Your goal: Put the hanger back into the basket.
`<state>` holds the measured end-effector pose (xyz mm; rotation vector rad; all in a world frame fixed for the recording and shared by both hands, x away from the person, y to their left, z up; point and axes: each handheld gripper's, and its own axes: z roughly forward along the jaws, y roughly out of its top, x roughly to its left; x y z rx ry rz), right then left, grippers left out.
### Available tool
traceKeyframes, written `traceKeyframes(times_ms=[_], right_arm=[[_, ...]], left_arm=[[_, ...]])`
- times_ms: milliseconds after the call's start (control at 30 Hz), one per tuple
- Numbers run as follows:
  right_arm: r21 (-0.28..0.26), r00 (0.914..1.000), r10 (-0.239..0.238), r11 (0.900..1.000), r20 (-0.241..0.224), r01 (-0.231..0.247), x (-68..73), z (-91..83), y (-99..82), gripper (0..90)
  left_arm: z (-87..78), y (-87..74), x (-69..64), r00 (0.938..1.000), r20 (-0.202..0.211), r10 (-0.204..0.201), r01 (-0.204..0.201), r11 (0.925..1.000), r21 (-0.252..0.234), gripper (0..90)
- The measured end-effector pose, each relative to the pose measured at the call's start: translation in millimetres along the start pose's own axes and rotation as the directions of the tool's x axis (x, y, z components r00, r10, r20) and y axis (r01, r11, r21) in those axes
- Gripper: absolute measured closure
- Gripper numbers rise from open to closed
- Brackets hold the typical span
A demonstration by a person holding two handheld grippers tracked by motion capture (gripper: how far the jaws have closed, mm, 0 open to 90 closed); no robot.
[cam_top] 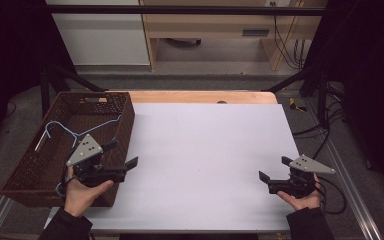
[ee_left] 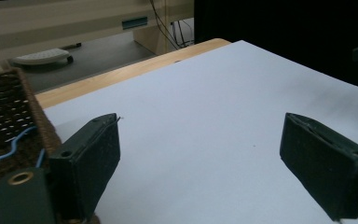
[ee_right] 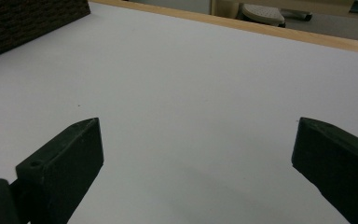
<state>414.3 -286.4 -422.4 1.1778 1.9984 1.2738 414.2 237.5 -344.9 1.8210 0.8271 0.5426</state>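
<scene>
A brown wicker basket [cam_top: 124, 125] stands at the table's left edge, and a blue wire hanger [cam_top: 80, 132] lies inside it. My left gripper [cam_top: 125, 153] hovers just right of the basket's near corner, open, with nothing between its jaws. In the left gripper view the left gripper [ee_left: 200, 140] stands wide over the white surface, with the basket [ee_left: 4, 102] and the hanger [ee_left: 14, 144] at the left. My right gripper [cam_top: 273, 168] is near the table's front right, open and empty. The right gripper [ee_right: 196, 140] faces bare white surface, with the basket [ee_right: 28, 18] far off.
A white sheet [cam_top: 205, 145] covers the wooden table [cam_top: 200, 96]. Black frame bars [cam_top: 180, 10] run overhead and down both sides. Cables [cam_top: 325, 135] hang off the right edge. A cabinet and a wooden desk [cam_top: 215, 30] stand behind the table.
</scene>
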Motion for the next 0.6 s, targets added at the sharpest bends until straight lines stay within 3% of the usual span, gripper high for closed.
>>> traceKeyframes(times_ms=[233, 600], right_arm=[[-0.004, 1.0000, 0.005, 1.0000, -0.004, -0.005, -0.3, -0.7, 0.1, 2.7], [-0.012, 0.9997, 0.019, 0.9997, -0.013, -0.019, -1.5, -2.2, -0.2, 2.8]], left_arm=[[15.6, -16.7, -14.5, 0.9993, 0.035, -0.010, 0.010, 0.9999, 0.014, 9.2], [20.5, -37.8, -11.1, 0.9974, 0.059, -0.041, 0.041, 0.9991, 0.007, 10.0]])
